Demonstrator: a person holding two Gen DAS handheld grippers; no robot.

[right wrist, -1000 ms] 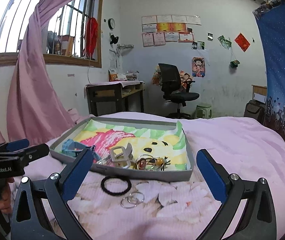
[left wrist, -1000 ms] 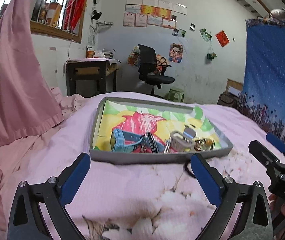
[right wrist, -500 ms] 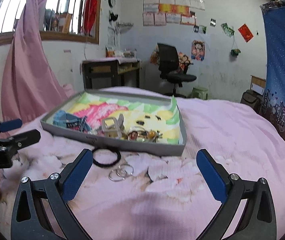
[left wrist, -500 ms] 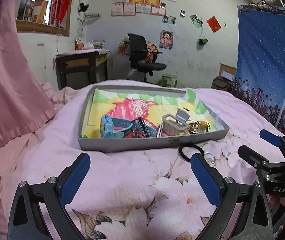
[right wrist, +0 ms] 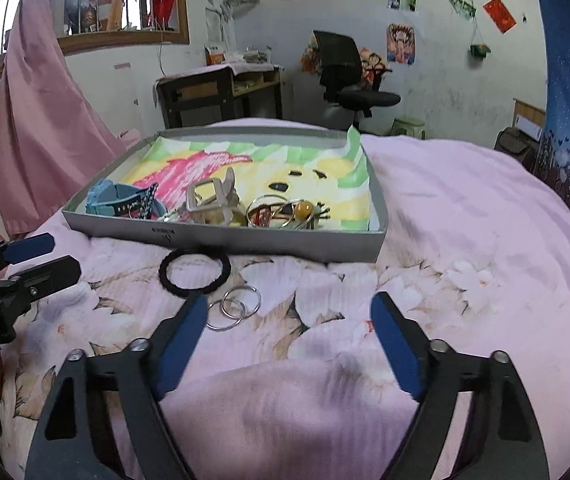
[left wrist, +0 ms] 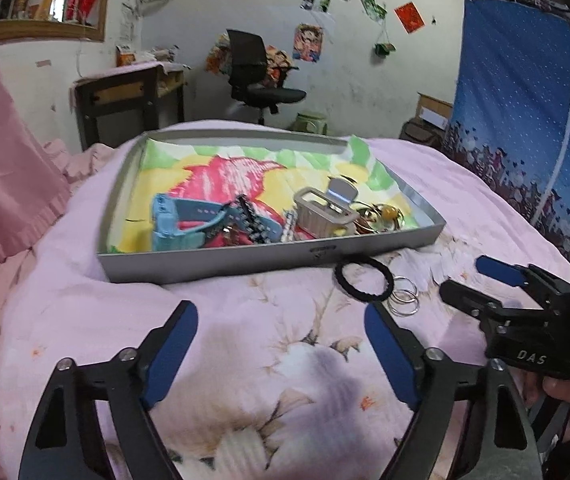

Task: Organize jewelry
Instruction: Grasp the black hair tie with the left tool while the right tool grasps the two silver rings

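Your nearest loose pieces are the black hair tie [right wrist: 195,270] and the 2 silver rings [right wrist: 233,307], both lying on the quilt [right wrist: 465,220] just outside the front wall of the grey tray [right wrist: 245,242], the rings touching each other at about 4 o'clock from the hair tie. The rest already sits in the tray: a blue watch [left wrist: 177,222], a silver hair claw [left wrist: 325,210] and a tangle of hoops with an amber bead [right wrist: 303,209].

Your right gripper [right wrist: 289,328] hangs just short of the rings, empty, with its jaws apart, having just narrowed; the rings lie beside its left pad at 10 o'clock. Your left gripper [left wrist: 281,344] is likewise empty, its jaws parted and just narrowed, the hair tie at 1 o'clock.

I judge the rings want a low, flat pinch: the soft quilt will give, so press lightly and take both together where they overlap.

Beyond the bed stand a desk [right wrist: 221,92], an office chair [right wrist: 349,80] and a blue curtain [left wrist: 525,92].
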